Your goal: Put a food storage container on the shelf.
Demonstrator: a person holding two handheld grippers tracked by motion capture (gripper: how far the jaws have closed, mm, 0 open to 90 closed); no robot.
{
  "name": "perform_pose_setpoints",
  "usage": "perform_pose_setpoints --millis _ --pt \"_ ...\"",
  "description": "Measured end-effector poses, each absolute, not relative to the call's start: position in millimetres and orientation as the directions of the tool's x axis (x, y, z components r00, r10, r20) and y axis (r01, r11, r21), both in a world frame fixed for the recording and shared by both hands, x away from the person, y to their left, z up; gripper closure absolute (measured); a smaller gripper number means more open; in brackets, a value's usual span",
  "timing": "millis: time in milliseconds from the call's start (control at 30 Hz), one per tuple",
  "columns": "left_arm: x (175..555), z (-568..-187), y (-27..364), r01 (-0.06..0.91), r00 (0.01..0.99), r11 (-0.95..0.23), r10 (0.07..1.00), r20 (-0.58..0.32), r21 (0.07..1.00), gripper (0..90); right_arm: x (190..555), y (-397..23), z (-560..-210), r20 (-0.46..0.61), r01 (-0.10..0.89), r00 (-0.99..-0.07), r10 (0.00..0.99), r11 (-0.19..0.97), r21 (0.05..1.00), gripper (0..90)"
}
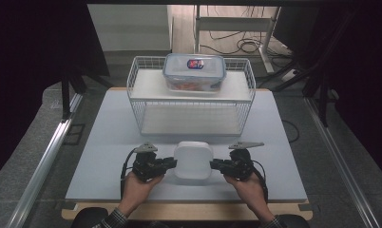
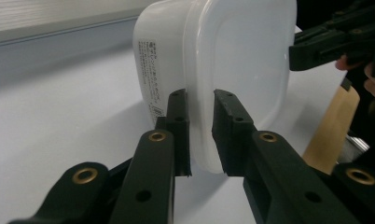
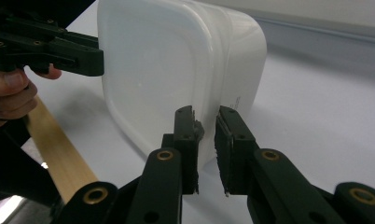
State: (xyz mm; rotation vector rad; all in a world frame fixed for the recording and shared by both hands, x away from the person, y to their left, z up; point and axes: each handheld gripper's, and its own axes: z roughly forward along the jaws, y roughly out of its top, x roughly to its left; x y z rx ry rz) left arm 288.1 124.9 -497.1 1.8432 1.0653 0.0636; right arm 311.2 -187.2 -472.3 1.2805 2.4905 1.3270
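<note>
The big pale bench [image 1: 108, 156] takes up most of the high view, with a strip of wood along its near edge. At the back of it stands a white wire rack [image 1: 191, 97] with two shelves. On the top shelf sits a clear food box [image 1: 195, 72] with a blue-edged lid and something orange inside. Near the front of the bench, between the person's two hands, is a white box [image 1: 193, 160] with round corners and a white lid. It is a bit smaller than the clear one and well apart from the rack. In the left gripper view the white box [image 2: 213, 70] has small print on its side, and the pads are pressed on the lid's rim. In the right gripper view the white box [image 3: 176, 70] has its rim pinched the same way. The left claw [image 1: 172, 163] is clamped on the left edge of the white box, and the right claw [image 1: 214, 165] is clamped on its right edge. Whether the box rests on the bench or hangs just above it, I cannot tell.
</note>
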Motion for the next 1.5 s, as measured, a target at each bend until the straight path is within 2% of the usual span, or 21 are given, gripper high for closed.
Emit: perform_pose_setpoints --millis 100,667,1100,1500 --pt "287.7 -497.7 124.5 0.635 0.610 -0.141 0.694 -0.381 0.760 77.3 311.4 -187.4 -473.8 0.320 0.637 -0.660 0.680 0.281 0.718 78.6" --pt "288.2 -479.4 122.9 0.543 0.620 -0.132 0.729 -0.291 0.829 78.2 309.3 -182.9 -465.0 0.178 0.475 -0.704 0.688 0.269 0.838 77.9" --pt "293.9 -445.8 131.0 0.463 0.626 -0.113 0.744 -0.233 0.879 78.4 321.1 -174.4 -431.9 0.122 0.394 -0.725 0.677 0.263 0.880 77.7" --pt "301.0 -406.2 131.6 0.328 0.649 -0.132 0.751 -0.121 0.935 78.5 327.5 -172.2 -394.5 0.038 0.269 -0.734 0.678 0.239 0.933 77.6"
